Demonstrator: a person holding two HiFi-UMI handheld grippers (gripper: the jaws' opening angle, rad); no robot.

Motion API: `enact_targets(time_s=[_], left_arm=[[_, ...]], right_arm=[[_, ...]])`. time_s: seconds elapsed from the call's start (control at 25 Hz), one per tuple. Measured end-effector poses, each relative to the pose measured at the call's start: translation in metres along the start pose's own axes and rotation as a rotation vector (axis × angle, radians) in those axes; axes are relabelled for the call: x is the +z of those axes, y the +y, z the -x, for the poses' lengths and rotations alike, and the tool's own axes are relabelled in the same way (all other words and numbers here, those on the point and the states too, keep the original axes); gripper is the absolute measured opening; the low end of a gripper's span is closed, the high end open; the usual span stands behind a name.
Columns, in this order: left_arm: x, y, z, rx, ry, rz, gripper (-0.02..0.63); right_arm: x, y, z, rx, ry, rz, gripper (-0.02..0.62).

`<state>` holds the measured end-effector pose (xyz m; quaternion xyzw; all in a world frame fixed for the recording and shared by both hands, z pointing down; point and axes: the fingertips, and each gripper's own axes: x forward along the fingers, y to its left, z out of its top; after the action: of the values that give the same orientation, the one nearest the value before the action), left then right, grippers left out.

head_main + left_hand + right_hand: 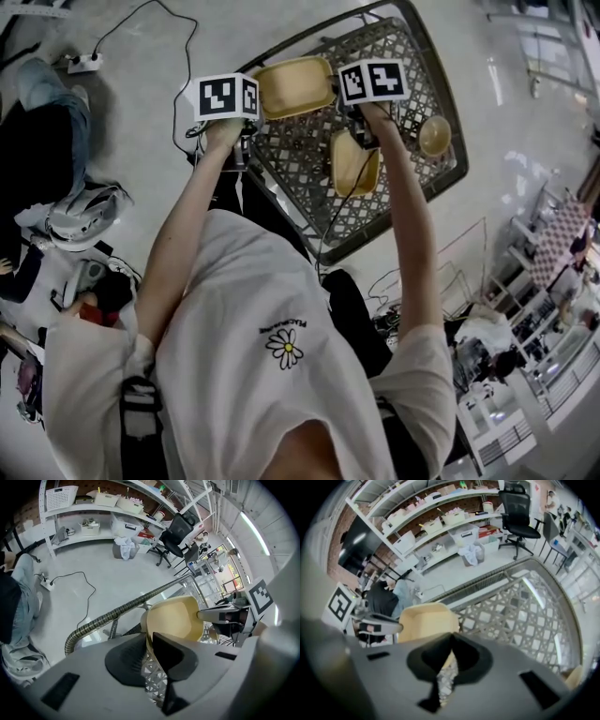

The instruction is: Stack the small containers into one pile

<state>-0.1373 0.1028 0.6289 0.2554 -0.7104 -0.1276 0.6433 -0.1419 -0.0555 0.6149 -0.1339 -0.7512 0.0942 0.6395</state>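
Lattice tabletop (422, 187) held tray (292, 86), second tray (352, 164) and bowl (434, 134) unstacked; right gripper (450, 641) fingers (468, 656) pinched the tray's rim, left gripper (149, 641) fingers (171, 653) stood slightly parted around it.

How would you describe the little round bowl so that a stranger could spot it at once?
Find the dark lattice table. Near its right edge, past the person's right arm, stands a small tan bowl. It alone is round; its tan neighbours are rectangular trays.

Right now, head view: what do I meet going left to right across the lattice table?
left gripper's cube → rectangular tan container → right gripper's cube → round tan bowl
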Motion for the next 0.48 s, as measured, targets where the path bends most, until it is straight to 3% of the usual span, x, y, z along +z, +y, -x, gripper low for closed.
enact_targets(time_s=[0.28, 0.48], left_arm=[[0.008, -0.002, -0.002, 0.0, 0.006, -0.003, 0.04], [0.022, -0.01, 0.006, 0.004, -0.013, -0.074, 0.037]], right_arm=[[0.0, -0.001, 0.002, 0.0, -0.009, -0.022, 0.035], [-0.002, -0.002, 0.012, 0.0, -0.043, -0.078, 0.035]])
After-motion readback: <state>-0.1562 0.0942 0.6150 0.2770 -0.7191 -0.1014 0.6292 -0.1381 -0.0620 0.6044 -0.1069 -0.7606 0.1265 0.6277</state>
